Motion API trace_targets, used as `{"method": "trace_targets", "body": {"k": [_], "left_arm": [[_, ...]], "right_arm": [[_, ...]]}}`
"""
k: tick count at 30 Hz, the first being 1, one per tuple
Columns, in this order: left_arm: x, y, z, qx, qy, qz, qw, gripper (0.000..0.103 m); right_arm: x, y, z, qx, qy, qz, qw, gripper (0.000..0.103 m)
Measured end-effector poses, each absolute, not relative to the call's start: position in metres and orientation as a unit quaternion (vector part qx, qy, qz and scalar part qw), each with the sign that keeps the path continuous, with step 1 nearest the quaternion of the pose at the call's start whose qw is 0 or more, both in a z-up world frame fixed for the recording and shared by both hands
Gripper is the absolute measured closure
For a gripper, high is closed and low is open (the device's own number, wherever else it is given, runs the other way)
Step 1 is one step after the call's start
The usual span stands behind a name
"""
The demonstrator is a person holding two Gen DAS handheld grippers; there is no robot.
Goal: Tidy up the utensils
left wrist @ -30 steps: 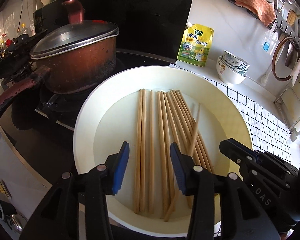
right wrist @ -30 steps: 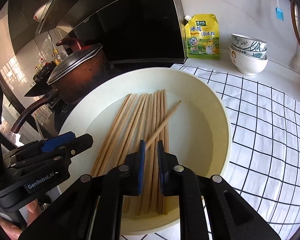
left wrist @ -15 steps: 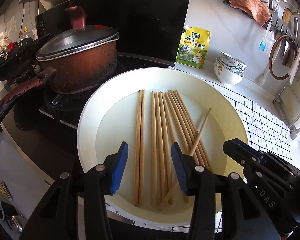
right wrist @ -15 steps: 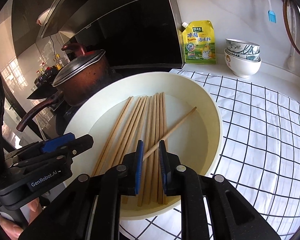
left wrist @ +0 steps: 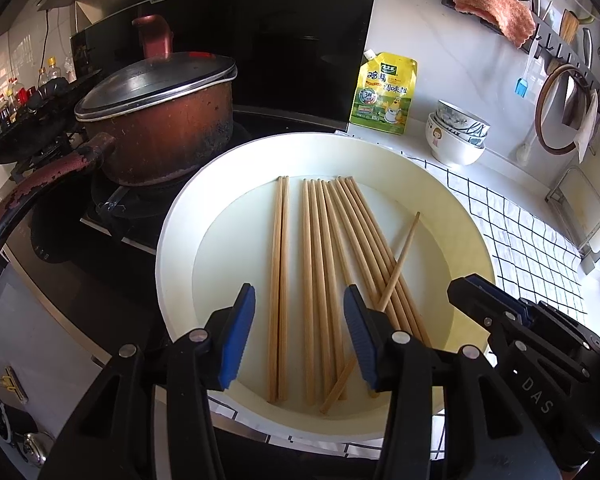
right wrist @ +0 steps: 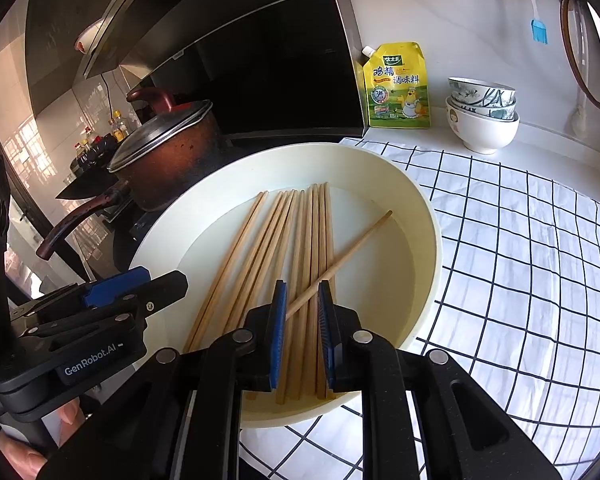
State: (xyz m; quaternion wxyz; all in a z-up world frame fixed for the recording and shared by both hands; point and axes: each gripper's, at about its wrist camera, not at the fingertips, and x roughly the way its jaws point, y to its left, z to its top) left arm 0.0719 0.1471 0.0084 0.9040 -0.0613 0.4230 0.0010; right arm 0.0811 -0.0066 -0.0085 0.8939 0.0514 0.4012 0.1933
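Several wooden chopsticks [left wrist: 316, 264] lie side by side in a cream round basin [left wrist: 220, 168]. One loose chopstick [left wrist: 400, 260] lies slanted across the others. My left gripper [left wrist: 300, 336] is open above the basin's near side, over a separate pair of chopsticks [left wrist: 280, 280]. In the right wrist view the basin [right wrist: 428, 216] holds the same chopsticks [right wrist: 300, 248]. My right gripper [right wrist: 303, 332] is narrowly open and empty, with the slanted chopstick [right wrist: 348, 252] running up between its pads. The left gripper shows at the left of that view [right wrist: 136, 284].
A lidded brown pot [left wrist: 160, 120] stands on the stove left of the basin. A yellow seasoning pouch [left wrist: 384, 96] and stacked bowls [left wrist: 456, 136] stand at the back. A checked cloth [right wrist: 520, 260] covers the counter to the right. Utensils hang on a wall rack [left wrist: 540, 20].
Both grippers have drawn back and up from the basin. The slanted chopstick has swung further right. The left pair of chopsticks now lies apart from the rest.
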Motion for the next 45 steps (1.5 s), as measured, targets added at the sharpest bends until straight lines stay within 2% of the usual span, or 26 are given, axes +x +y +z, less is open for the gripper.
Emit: {"method": "trace_targets", "body": {"k": [13, 15, 19, 21, 27, 32, 45], "left_arm": [[0.067, 0.146, 0.012, -0.056, 0.418, 0.007, 0.907, 0.045], [0.067, 0.146, 0.012, -0.055, 0.417, 0.008, 0.907, 0.038], [0.065, 0.146, 0.014, -0.055, 0.412, 0.01, 0.909, 0.031], [0.065, 0.146, 0.015, -0.053, 0.411, 0.013, 0.91, 0.024], [0.063, 0.144, 0.018, -0.047, 0.405, 0.017, 0.913, 0.017], [0.06, 0.142, 0.02, -0.039, 0.4, 0.026, 0.915, 0.013], [0.06, 0.145, 0.018, -0.047, 0.406, 0.03, 0.912, 0.013]], "right_arm": [[0.078, -0.01, -0.009, 0.056, 0.398, 0.192, 0.896, 0.082], [0.077, -0.01, -0.009, 0.057, 0.398, 0.192, 0.895, 0.08], [0.076, -0.013, -0.009, 0.059, 0.396, 0.19, 0.896, 0.077], [0.075, -0.015, -0.008, 0.06, 0.395, 0.188, 0.897, 0.074], [0.074, -0.02, -0.008, 0.062, 0.391, 0.179, 0.901, 0.069], [0.073, -0.021, -0.008, 0.062, 0.391, 0.177, 0.901, 0.067], [0.071, -0.019, -0.007, 0.058, 0.389, 0.178, 0.902, 0.067]]}}
